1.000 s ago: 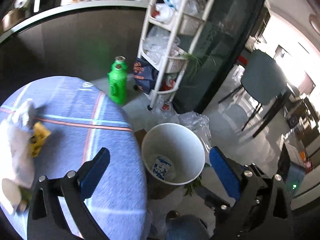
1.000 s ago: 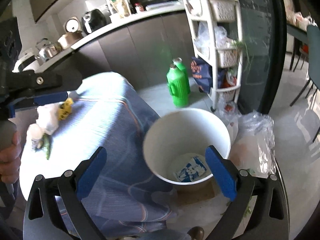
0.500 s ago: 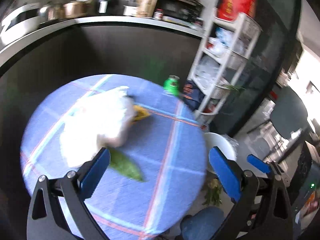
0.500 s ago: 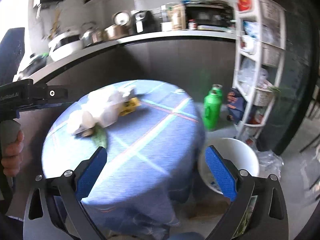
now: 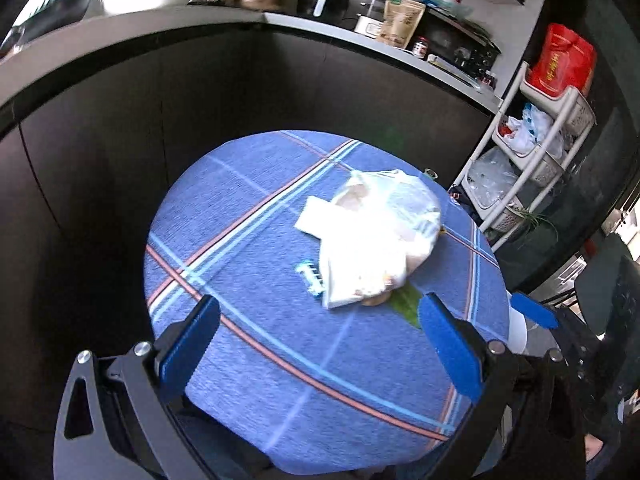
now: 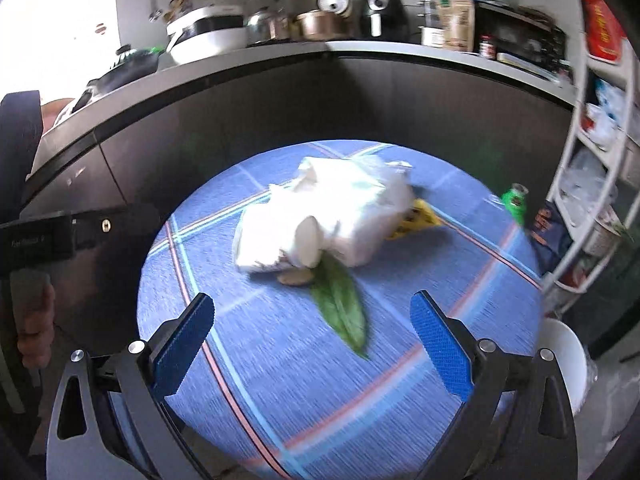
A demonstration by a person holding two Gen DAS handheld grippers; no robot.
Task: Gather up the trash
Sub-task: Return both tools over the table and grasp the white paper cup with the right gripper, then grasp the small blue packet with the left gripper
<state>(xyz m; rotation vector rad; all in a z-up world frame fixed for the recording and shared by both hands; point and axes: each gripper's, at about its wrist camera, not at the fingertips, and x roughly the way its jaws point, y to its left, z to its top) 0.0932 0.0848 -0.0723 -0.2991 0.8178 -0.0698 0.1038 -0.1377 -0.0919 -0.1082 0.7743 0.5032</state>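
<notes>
The left gripper [image 5: 318, 326] is spread wide and holds nothing. Its two blue pads have a fine ribbed texture and sit on black metal arms with silver bolts. The right gripper [image 6: 312, 328] is equally wide apart and empty, with the same blue textured pads.

Both grippers hang above a round table [image 5: 248, 240] covered in a blue woven cloth with pink, white and pale blue crossing stripes.

The trash lies toward the far right part of the tabletop, clear of the rim:
- A crumpled white plastic bag [image 6: 352, 216], thin and glossy, forms the largest heap.
- A pale round disc [image 6: 306, 246] leans against the near side of the bag.
- A flat, pointed green leaf [image 6: 344, 308] extends from under the bag toward the near edge.
- A yellow wrapper [image 6: 416, 222] protrudes from the bag's right side.
- A small blue-and-white wrapper [image 5: 310, 276] lies just beside the heap on its left.

A white round bin [image 6: 564, 364] with smooth walls stands on the floor below the table's right edge. A green bottle [image 6: 514, 200] stands on the floor beyond the table. A white slatted rack [image 5: 532, 168] holds bags to the right. A curved dark counter [image 6: 280, 80] with metal pots runs behind.
</notes>
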